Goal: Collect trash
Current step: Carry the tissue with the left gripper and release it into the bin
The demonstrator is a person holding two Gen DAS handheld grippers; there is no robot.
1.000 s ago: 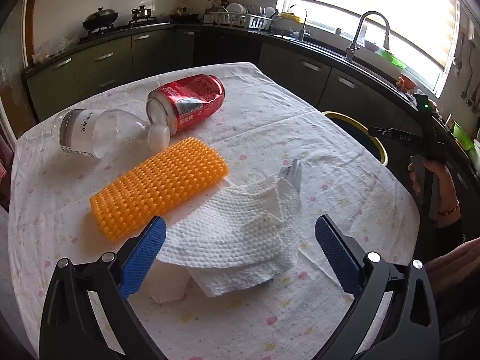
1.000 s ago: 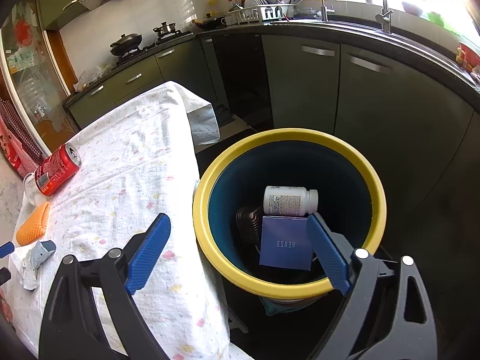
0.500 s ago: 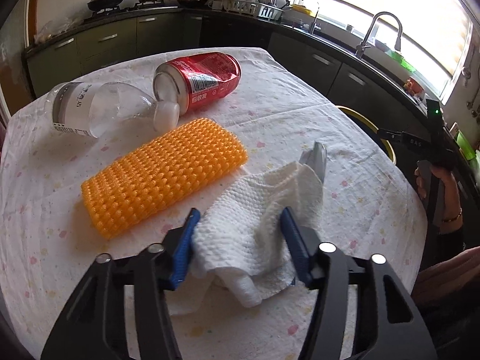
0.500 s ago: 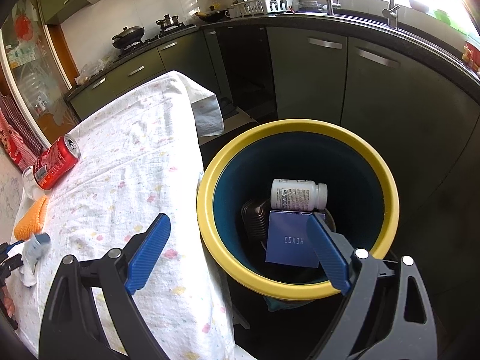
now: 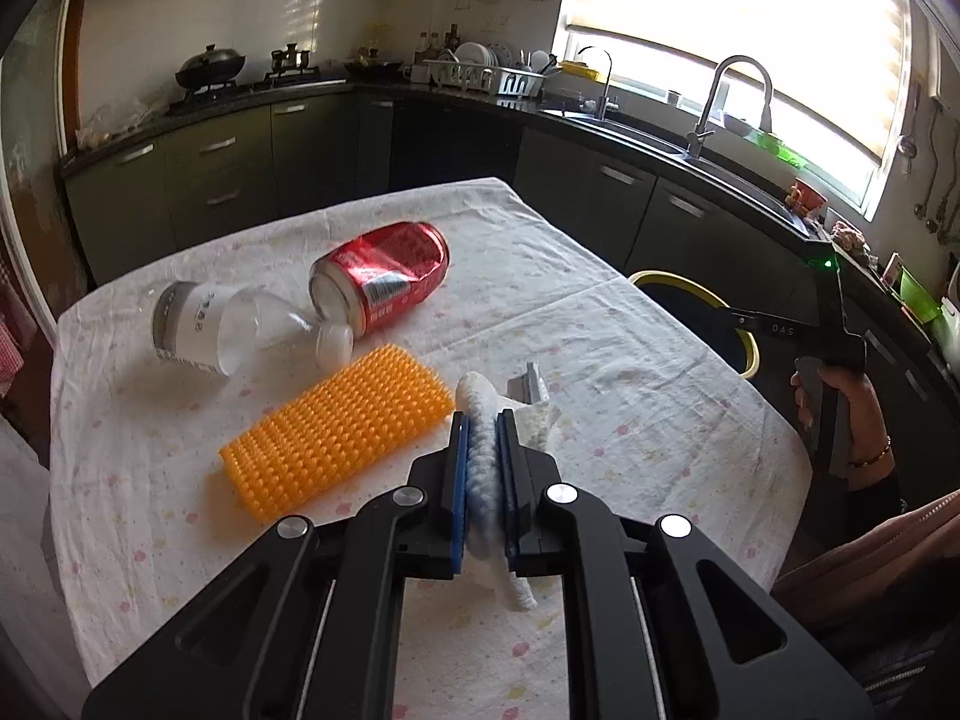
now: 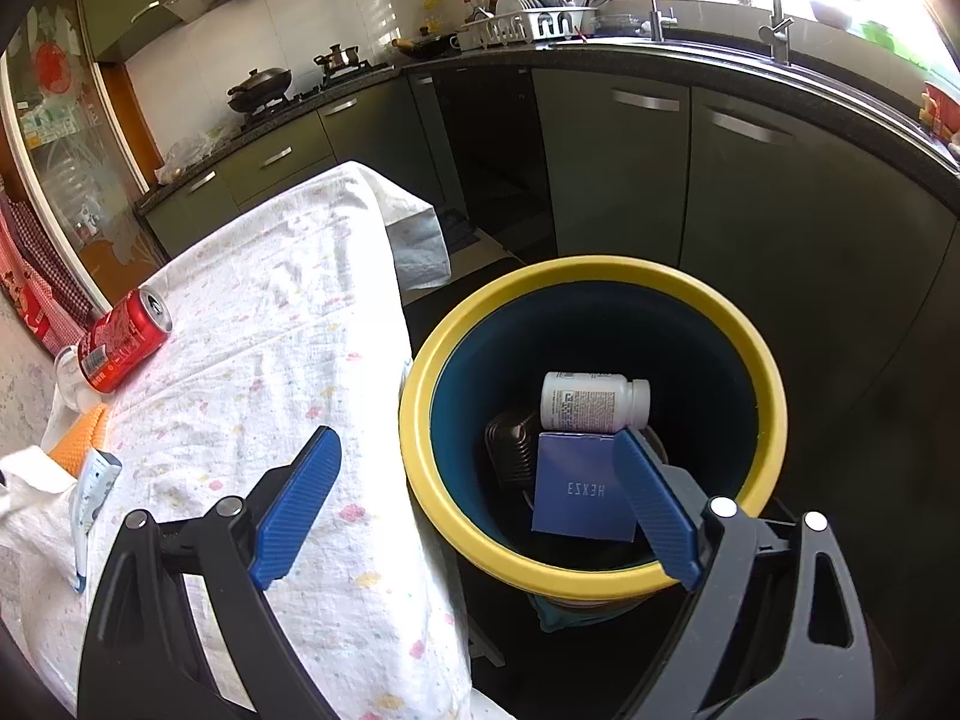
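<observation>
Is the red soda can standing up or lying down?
Lying down. The red soda can rests on its side on the table, its round end facing the camera beside the clear bottle.

I see daylight flooding through overexposed window [image 5: 732,42]; tablecloth [image 5: 600,360] bright, cabinets [image 6: 750,192] dim; fisheye bends edges, corners vignetted.

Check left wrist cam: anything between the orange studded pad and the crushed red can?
The clear plastic bottle's white cap sits between orange studded pad and crushed red can.
</observation>
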